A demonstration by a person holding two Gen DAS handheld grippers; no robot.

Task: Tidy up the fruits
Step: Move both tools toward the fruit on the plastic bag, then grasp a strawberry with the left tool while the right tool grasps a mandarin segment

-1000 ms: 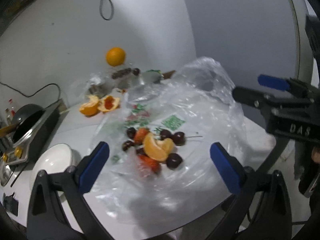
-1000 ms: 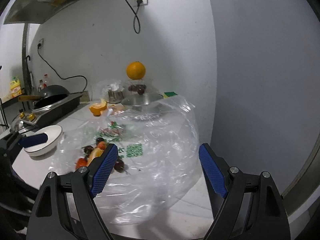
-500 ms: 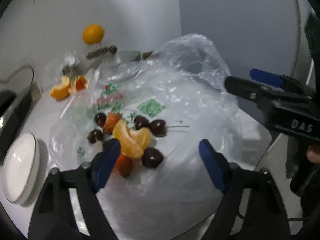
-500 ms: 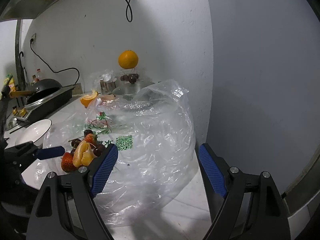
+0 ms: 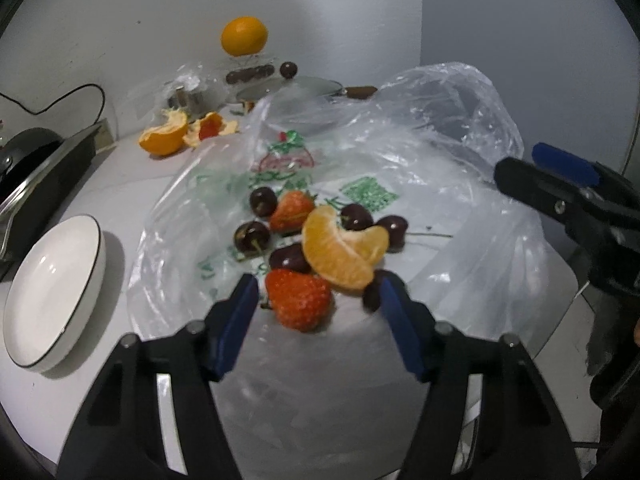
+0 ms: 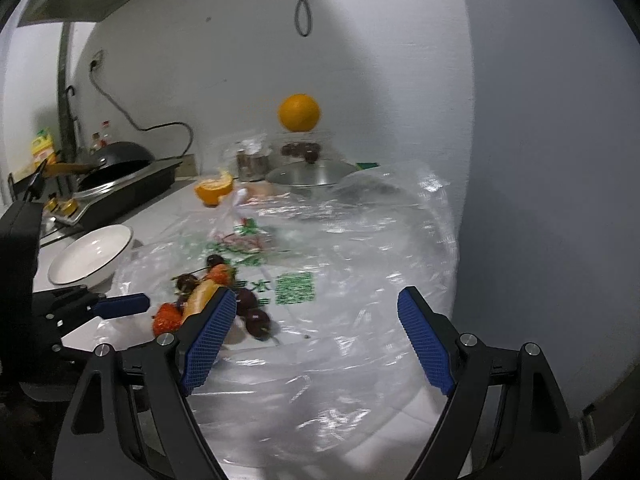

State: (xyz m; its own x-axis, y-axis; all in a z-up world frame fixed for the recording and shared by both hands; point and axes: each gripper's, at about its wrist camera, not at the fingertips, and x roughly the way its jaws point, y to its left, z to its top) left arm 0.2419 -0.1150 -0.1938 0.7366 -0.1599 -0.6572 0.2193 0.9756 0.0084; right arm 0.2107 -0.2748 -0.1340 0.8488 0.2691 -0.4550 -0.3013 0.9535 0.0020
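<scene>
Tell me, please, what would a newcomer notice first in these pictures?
Probably the small heap of fruit on the clear plastic bag: orange segments over dark cherries. The left gripper, its jaws just closing, brackets the near strawberry without touching it. A whole orange sits high by the wall.

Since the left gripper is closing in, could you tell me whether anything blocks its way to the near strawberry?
Nothing visible does. The strawberry already lies between the left gripper's closing jaws on the bag; the orange segment and a cherry crowd its right side.
</scene>
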